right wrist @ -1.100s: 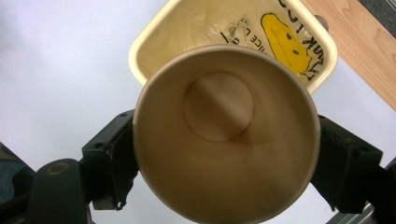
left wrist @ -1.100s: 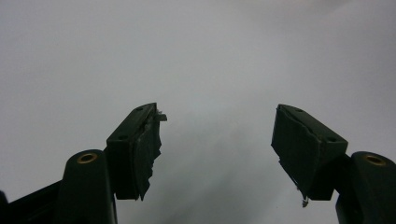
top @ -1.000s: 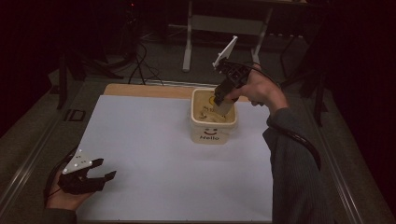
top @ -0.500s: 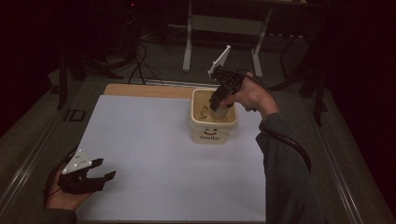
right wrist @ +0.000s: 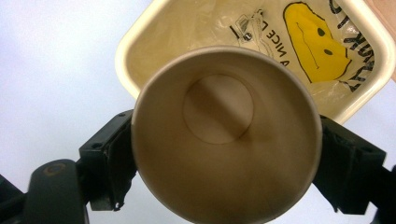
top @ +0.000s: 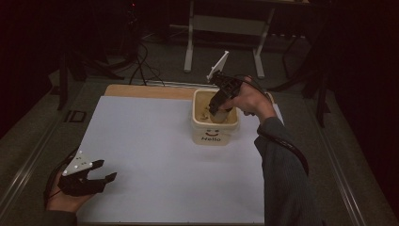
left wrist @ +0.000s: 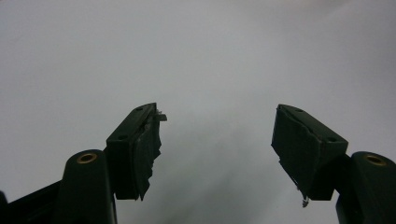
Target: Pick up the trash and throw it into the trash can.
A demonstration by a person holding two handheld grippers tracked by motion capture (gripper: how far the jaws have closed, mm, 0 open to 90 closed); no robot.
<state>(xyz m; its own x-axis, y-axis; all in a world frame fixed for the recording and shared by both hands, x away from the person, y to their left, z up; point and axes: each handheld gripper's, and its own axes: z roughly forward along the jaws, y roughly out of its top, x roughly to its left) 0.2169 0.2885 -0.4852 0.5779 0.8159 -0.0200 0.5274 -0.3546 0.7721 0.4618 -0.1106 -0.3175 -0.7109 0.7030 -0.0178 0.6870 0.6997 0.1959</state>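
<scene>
Paper cup point(right wrist: 226, 135), empty and brown inside, sits clamped between the jaws of the right gripper point(top: 217, 104), held above the open mouth of the cream bin point(top: 214, 134) marked "Hello". A plastic bag with a yellow smiley point(right wrist: 317, 42) lies inside the bin. The step looks like dropping the cup in; next would come lowering and letting go, though its depth within the rim is hard to judge. Well away from the bin, near the worktop's point(top: 155, 141) front corner, the left gripper point(top: 94, 175) rests spread wide, holding nothing.

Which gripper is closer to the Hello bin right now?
Right. The right gripper hangs over the Hello bin, shut on a paper cup. The left gripper rests at the table's near left corner, well apart from it.
</scene>
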